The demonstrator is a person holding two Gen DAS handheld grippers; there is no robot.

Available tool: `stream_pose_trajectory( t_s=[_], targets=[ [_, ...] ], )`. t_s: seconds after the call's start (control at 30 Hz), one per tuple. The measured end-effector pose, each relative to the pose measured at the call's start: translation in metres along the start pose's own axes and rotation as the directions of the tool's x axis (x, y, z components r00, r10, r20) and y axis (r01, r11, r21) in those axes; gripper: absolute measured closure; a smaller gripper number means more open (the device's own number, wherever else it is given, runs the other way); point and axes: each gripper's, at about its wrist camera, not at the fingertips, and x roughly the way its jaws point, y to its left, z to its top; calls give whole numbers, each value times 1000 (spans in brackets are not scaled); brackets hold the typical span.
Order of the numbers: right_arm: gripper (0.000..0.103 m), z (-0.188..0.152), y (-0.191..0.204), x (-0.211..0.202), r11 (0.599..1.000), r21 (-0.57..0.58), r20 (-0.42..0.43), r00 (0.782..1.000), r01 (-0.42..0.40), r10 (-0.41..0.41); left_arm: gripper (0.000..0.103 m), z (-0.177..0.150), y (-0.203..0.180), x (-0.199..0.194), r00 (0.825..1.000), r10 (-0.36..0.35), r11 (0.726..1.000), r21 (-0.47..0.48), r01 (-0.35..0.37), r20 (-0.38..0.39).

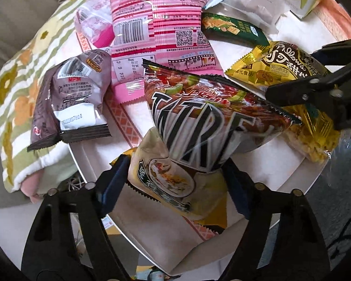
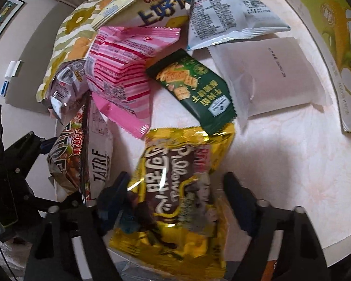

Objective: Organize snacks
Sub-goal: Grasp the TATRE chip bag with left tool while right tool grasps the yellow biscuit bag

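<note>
Snack bags lie heaped on a white table (image 1: 152,222). In the left wrist view my left gripper (image 1: 175,175) has its jaws wide apart around the lower end of a red and white TATRE bag (image 1: 213,121) and a pale yellow bag (image 1: 173,185) under it; a firm grip does not show. In the right wrist view my right gripper (image 2: 177,194) is open around a gold Pillows bag (image 2: 177,182), whose left edge touches the left finger. The right gripper also shows in the left wrist view (image 1: 316,86) beside that gold bag (image 1: 285,63).
A pink striped bag (image 1: 161,37), a brown and silver bag (image 1: 74,93), a dark green cracker pack (image 2: 194,89), a white pouch (image 2: 269,77) and a blue-white bag (image 2: 227,7) lie around. A green box (image 2: 334,42) stands far right. A flowered cloth (image 1: 18,89) lies left.
</note>
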Motion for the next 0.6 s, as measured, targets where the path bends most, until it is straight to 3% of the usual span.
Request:
stream_pose_trajectory(
  t_s=[0.3,0.6],
  targets=[
    [43,-1,3,-7,1000,-11,16,1000,-16,16,32,-16,-11,-19,1000,7,999,-53,-6,14],
    [43,-10,6,-24,999,-10,36,998,-48,48,32,-28,1,-47,998,25,993,-117,-17,66]
  ],
)
